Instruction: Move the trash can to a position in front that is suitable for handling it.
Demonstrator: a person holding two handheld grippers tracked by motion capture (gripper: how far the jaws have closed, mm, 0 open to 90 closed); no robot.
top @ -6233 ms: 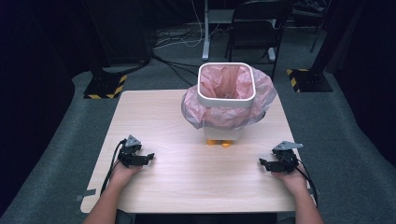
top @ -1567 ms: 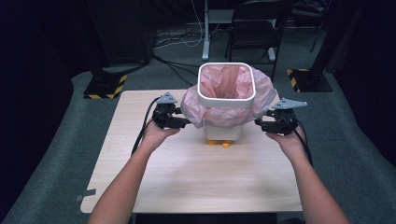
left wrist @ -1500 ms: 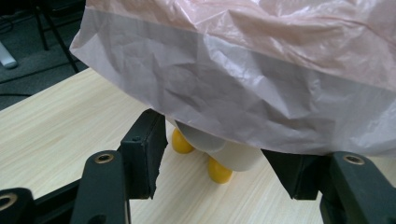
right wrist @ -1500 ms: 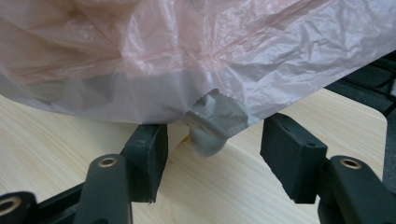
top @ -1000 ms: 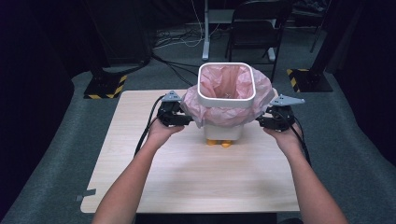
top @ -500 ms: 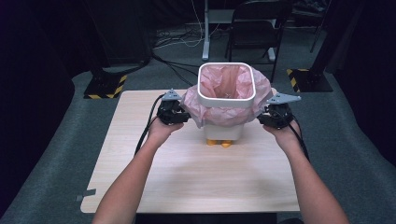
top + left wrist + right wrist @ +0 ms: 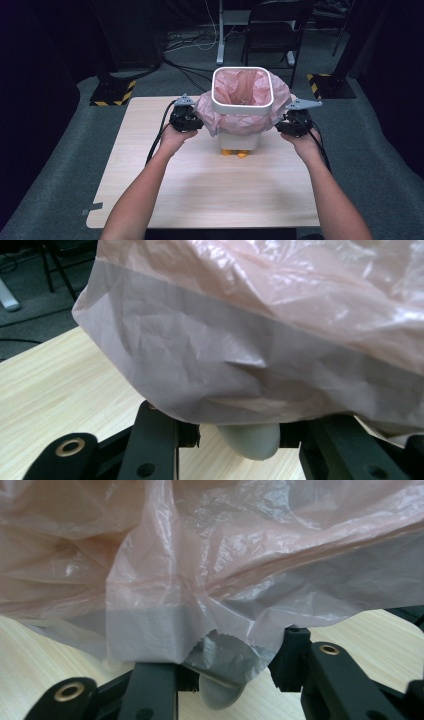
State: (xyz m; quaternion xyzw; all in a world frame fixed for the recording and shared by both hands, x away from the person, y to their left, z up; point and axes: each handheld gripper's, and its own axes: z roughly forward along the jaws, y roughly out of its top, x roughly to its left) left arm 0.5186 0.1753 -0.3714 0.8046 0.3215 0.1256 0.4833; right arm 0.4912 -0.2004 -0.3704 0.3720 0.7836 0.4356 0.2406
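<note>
At the far middle of the table (image 7: 150,200) stands a white bin (image 7: 241,137) lined with a pink bag (image 7: 220,117). Both grippers have just been closing. The left gripper (image 7: 192,120) and right gripper (image 7: 285,125) each pinch the bag's overhang at either side.

We can read no words, labels, brand names or numbers anywhere. The only signs are yellow-and-black hazard stripes on two dark stand bases on the floor: one (image 7: 113,93) beyond the table's far left corner, the other (image 7: 326,85) beyond its far right corner.
</note>
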